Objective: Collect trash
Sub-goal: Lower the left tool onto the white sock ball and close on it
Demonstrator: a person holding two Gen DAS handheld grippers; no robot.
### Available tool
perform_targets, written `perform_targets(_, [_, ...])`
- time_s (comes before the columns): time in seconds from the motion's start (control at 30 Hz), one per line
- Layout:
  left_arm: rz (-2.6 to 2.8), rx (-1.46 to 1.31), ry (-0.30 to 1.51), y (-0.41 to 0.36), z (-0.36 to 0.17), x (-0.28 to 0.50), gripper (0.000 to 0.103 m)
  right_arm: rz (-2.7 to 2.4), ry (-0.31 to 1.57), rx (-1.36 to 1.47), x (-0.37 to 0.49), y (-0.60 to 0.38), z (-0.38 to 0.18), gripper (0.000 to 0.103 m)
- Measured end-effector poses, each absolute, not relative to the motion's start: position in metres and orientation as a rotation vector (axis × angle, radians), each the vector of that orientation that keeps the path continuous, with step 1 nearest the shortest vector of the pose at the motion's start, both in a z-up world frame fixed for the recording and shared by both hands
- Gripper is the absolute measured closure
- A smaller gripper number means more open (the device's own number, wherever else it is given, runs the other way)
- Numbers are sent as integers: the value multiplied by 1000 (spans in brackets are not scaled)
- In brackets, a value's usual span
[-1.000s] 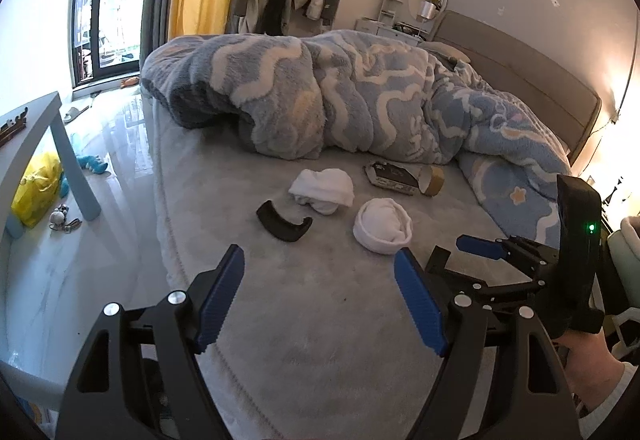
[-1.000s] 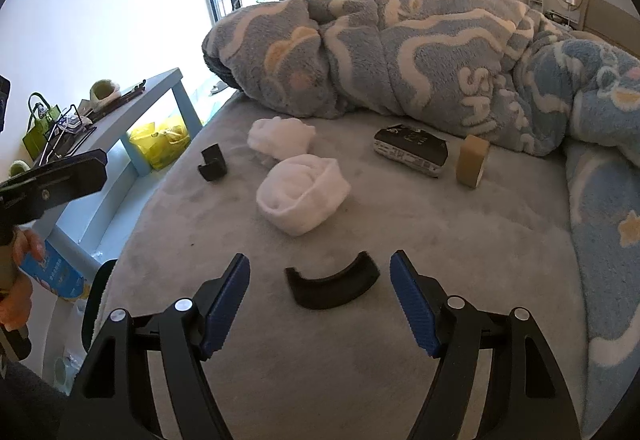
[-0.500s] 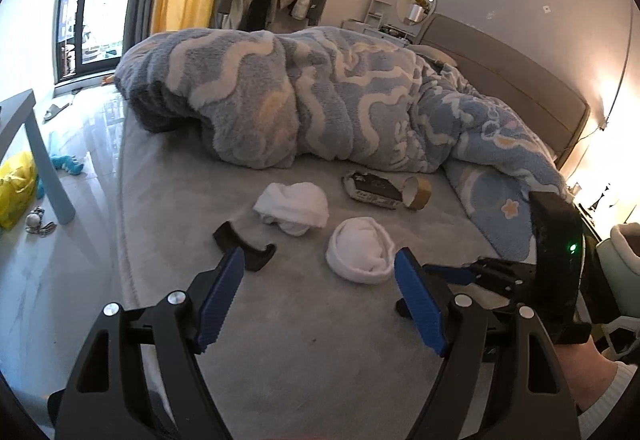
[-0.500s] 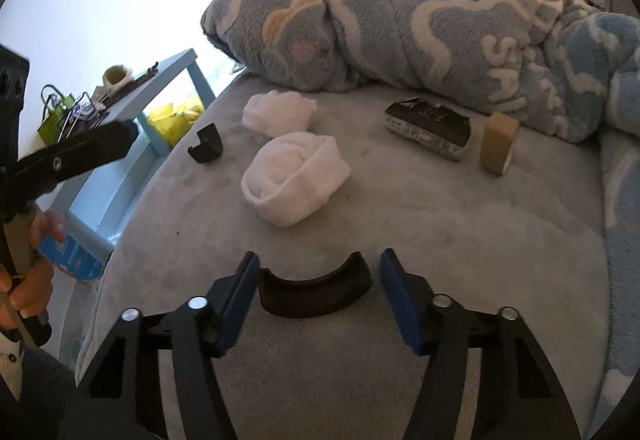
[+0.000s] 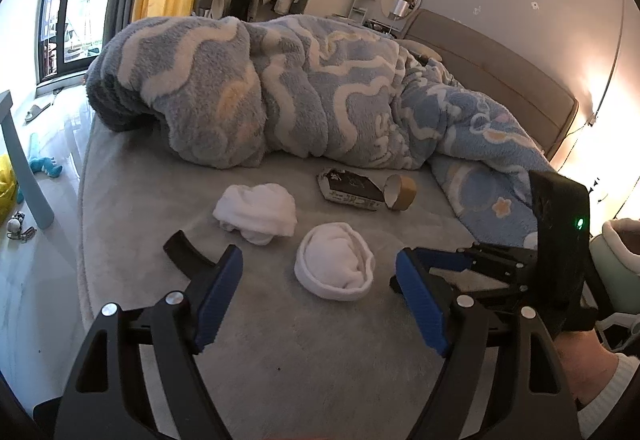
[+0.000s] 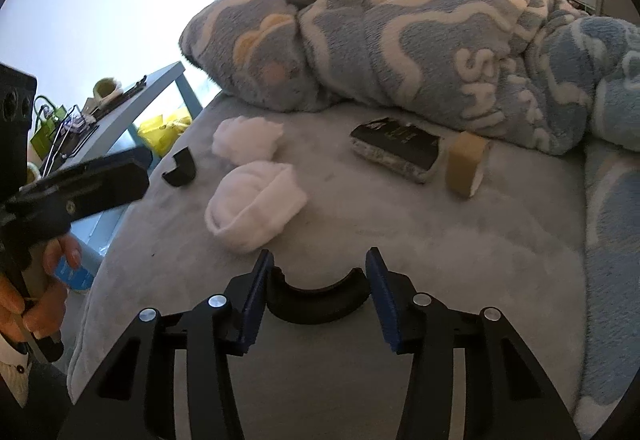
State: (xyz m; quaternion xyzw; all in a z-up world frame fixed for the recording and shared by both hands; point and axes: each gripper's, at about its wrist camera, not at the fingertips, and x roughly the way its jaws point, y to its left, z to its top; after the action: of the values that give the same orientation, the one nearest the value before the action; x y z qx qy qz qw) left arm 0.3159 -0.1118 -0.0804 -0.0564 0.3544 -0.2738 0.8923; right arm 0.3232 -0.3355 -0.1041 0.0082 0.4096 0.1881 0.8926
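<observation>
A curved black plastic piece (image 6: pixel 316 300) lies on the grey bed between the blue pads of my right gripper (image 6: pixel 318 298), whose jaws touch both its ends. A second black piece (image 6: pixel 180 170) lies at the bed's left edge; in the left wrist view (image 5: pixel 184 254) it is just beyond my left finger. My left gripper (image 5: pixel 320 292) is open and empty, low over the bed, with a rolled white sock (image 5: pixel 334 266) between its fingertips. A crumpled black wrapper (image 5: pixel 350 190) and a brown tape roll (image 5: pixel 400 192) lie further back.
A second white sock bundle (image 5: pixel 256 212) lies near the heaped blue-and-white blanket (image 5: pixel 280 92). A blue side table (image 6: pixel 132 108) with clutter and a yellow bag (image 6: pixel 160 128) stand left of the bed. The grey headboard (image 5: pixel 500 80) is at the right.
My right gripper has moved forward and closed its jaws onto the curved black piece. My left gripper has moved forward and right over the bed, closer to the rolled sock.
</observation>
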Motion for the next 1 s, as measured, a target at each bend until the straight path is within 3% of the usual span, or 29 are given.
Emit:
perform_targets(0.67, [-544,-42,846,-154,-118,345,23,338,803,39,345,-365,-88,55])
perform_targets(1.0, [-559,-42,888,-163,-126,353,46,345,801,43,351,-368,-84,55])
